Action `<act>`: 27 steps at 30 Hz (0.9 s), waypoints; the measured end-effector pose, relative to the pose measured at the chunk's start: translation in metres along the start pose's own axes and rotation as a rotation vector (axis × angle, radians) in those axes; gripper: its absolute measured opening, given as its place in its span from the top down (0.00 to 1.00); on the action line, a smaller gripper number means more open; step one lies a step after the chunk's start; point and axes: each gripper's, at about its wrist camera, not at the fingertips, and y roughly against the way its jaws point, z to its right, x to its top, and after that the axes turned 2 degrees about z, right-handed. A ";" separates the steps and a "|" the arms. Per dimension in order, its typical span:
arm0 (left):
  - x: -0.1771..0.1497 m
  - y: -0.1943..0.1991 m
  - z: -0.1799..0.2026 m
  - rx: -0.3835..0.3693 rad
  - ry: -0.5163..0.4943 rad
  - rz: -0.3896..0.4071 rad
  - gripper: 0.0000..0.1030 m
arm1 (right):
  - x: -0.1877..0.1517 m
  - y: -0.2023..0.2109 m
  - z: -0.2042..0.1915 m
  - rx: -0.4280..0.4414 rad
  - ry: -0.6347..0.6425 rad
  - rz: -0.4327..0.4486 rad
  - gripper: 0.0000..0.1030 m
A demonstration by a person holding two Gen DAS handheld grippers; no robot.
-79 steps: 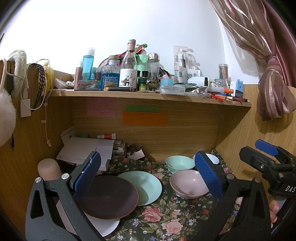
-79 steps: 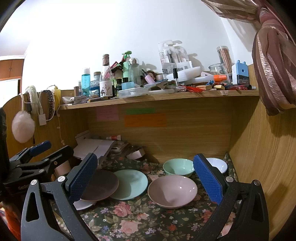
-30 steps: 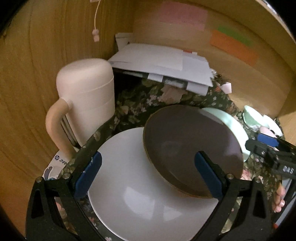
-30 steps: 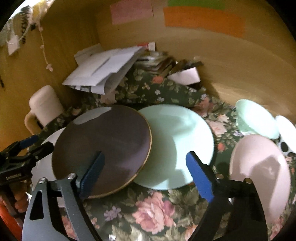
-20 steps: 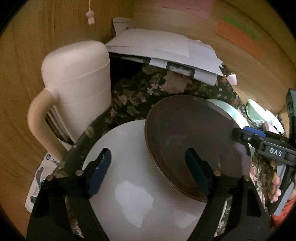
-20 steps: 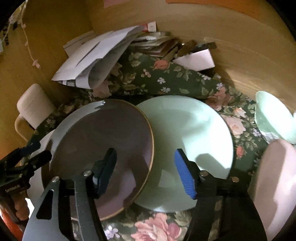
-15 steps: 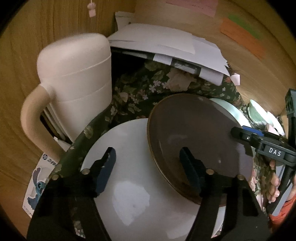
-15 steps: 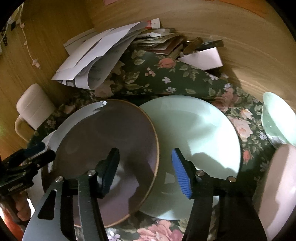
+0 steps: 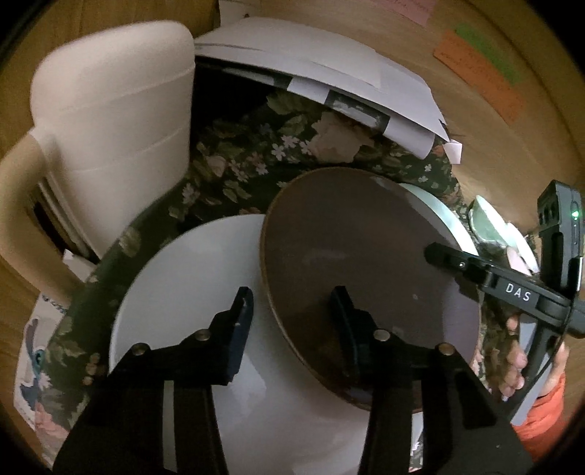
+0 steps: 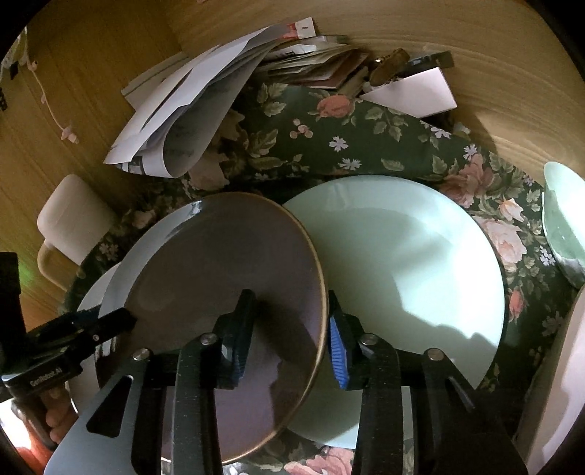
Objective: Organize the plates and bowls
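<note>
Both our grippers (image 9: 290,310) (image 10: 289,321) have been closing astride the brown plate's (image 9: 365,255) rim, not yet clamped; next, grip and lift.

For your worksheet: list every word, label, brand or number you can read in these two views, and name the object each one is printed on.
"DAS": white letters on the black arm of the right gripper, left wrist view.
"GenRobot.AI": on the black body of the left gripper, right wrist view; small, the reading is unsure.
Orange sticky note, green sticky note and pink sticky note: handwriting too small to read.
</note>
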 end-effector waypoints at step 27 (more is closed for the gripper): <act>-0.005 0.020 0.033 -0.059 -0.054 0.073 0.63 | -0.030 0.061 0.012 -0.039 -0.014 0.071 0.72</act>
